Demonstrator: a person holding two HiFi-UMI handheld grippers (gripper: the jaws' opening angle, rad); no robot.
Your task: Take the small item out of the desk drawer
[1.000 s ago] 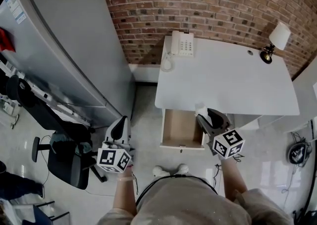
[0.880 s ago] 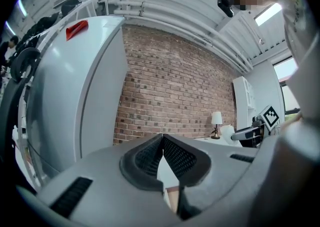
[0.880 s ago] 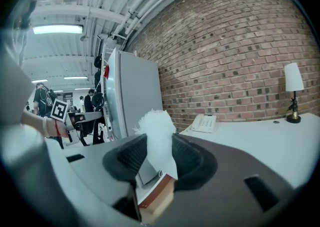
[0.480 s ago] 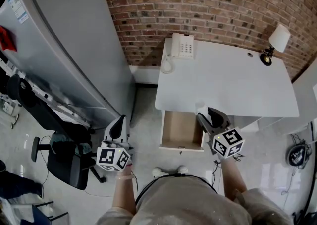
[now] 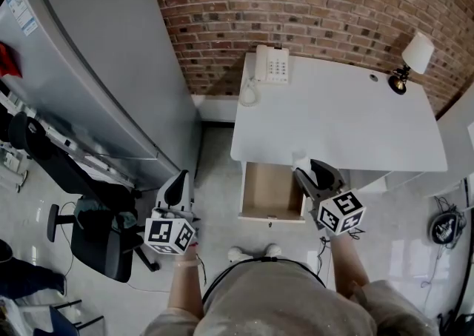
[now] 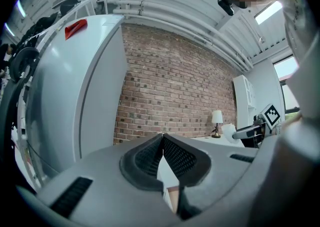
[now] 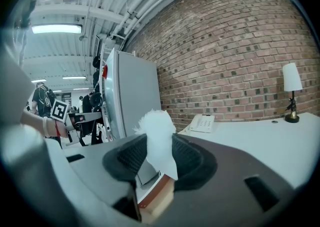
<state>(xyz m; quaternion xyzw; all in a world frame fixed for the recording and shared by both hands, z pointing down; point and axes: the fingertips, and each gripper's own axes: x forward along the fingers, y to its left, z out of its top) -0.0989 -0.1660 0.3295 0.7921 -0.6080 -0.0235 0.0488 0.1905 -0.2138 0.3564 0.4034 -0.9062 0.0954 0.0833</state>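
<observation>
Tuft [image 7: 159, 141], white, fluffy, ragged-topped

Seen from above, a person stands before a white rectangular desk [image 5: 348, 120] set against a red brick wall [image 5: 311, 1], its wood-lined drawer [image 5: 271, 192] pulled open. The right gripper [image 5: 308, 173] hovers at the desk's front edge, just beside the drawer, a small white fluffy item [image 5: 300, 161] at its jaw tips. The left gripper [image 5: 180, 183] hangs well apart, near a tall grey cabinet [image 5: 96, 68]. A white push-button telephone [image 5: 272, 66] and a white-shaded lamp [image 5: 412, 61] occupy the desk's far corners.
</observation>
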